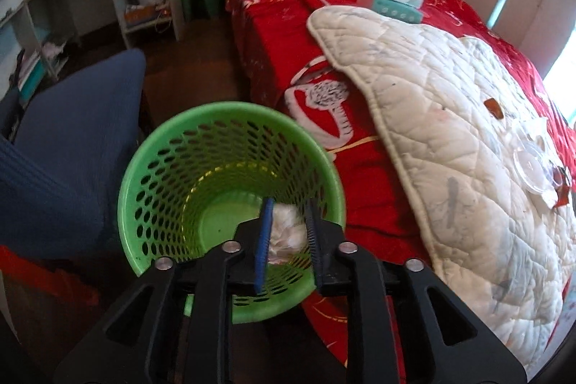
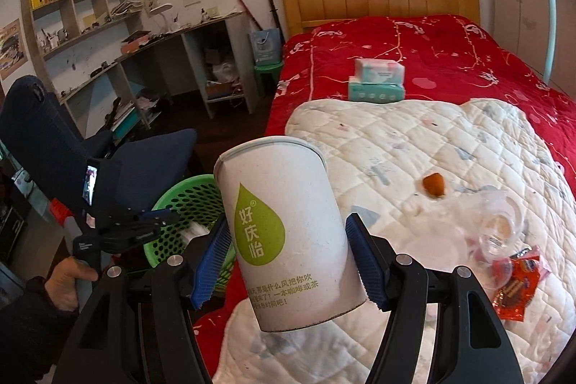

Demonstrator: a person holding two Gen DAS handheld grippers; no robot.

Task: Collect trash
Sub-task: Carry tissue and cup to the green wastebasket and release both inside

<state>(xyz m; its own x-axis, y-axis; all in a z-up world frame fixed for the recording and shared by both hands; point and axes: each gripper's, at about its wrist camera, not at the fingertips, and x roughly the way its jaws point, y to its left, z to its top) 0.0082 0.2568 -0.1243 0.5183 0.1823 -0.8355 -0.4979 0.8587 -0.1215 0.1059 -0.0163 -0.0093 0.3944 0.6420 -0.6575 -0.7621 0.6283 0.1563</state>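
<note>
Left wrist view: the left gripper (image 1: 288, 233) points down into a green mesh basket (image 1: 172, 168) standing on the floor beside the bed (image 1: 280, 35). A crumpled white tissue (image 1: 288, 229) sits between its blue fingers (image 1: 264, 240), blurred; whether the pads press on it cannot be told.

Right wrist view: the right gripper (image 2: 291, 258) has its fingers (image 2: 216, 254) clamped on the sides of a white paper cup (image 2: 288, 240), tilted, above the white quilt (image 2: 414, 146). Clear plastic cups (image 2: 500, 225), an orange wrapper (image 2: 518, 283) and a brown scrap (image 2: 433, 184) lie on the quilt. The basket shows at left, just beside the bed.
</note>
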